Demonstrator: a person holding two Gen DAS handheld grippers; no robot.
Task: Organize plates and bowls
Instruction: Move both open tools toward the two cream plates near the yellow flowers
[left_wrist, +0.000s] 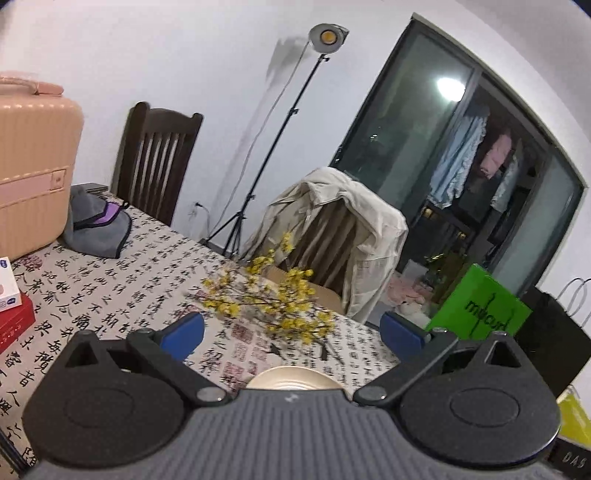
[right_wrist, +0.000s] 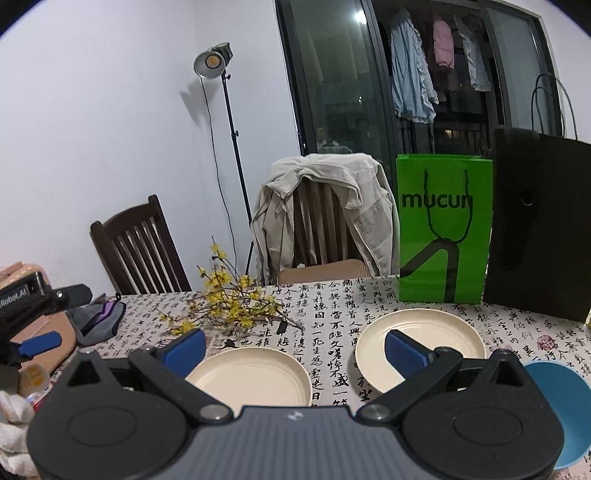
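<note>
Two cream plates lie on the calligraphy tablecloth in the right wrist view: one just ahead of the gripper body, another to its right, partly behind the right finger. A blue dish sits at the right edge. My right gripper hovers open above them, holding nothing. The left gripper shows at the far left of that view. In the left wrist view my left gripper is open and empty, with a cream plate's rim peeking just over its body.
A yellow flower branch lies across the table's middle. A green paper bag and a black bag stand at the far right edge. A grey pouch, peach suitcase and red box occupy the left. Chairs line the far side.
</note>
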